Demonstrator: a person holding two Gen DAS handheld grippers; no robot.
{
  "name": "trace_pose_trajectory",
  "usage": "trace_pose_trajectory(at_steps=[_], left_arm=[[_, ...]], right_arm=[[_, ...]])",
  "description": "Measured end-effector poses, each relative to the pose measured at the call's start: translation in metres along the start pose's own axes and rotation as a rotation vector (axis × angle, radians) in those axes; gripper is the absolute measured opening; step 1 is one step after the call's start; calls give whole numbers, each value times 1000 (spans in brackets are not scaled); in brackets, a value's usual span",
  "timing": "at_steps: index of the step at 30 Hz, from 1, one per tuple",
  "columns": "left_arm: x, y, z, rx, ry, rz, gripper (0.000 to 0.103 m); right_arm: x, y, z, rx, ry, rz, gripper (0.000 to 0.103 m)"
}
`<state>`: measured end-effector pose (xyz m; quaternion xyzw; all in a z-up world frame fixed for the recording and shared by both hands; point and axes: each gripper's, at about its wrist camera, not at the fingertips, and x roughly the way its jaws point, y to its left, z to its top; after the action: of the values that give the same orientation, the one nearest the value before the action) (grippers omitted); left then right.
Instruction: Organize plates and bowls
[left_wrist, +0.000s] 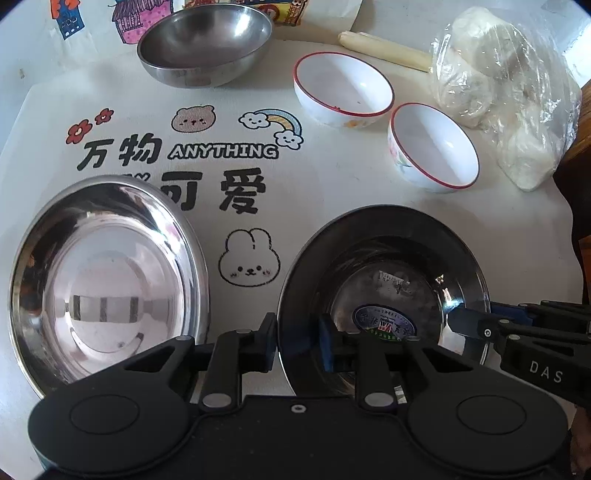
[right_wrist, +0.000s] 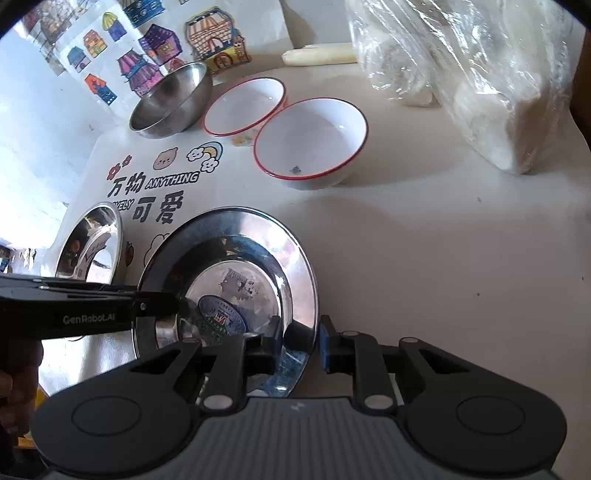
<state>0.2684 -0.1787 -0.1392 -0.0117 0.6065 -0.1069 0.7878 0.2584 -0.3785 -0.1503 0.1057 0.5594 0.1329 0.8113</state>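
A steel plate with a sticker inside lies near the front. My left gripper straddles its left rim, jaws around the rim with a small gap. My right gripper straddles its right rim the same way; it shows from the side in the left wrist view. The left gripper shows in the right wrist view. A second steel plate lies to the left. Two white red-rimmed bowls and a steel bowl stand farther back.
A clear plastic bag of white lumps sits at the back right. A pale stick-shaped item lies behind the bowls. The table has a printed white cover. Its right edge is close.
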Motion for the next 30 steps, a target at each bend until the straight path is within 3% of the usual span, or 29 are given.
trace_pose_trajectory(at_steps=[19,30], left_arm=[[-24,8,1,-28,-36,-4,24],[-49,35,11,-115,-75,-2,24]], right_arm=[[-20,-6,-2,107,-35,67,20],[-27,16,17,107,-56,93,18]])
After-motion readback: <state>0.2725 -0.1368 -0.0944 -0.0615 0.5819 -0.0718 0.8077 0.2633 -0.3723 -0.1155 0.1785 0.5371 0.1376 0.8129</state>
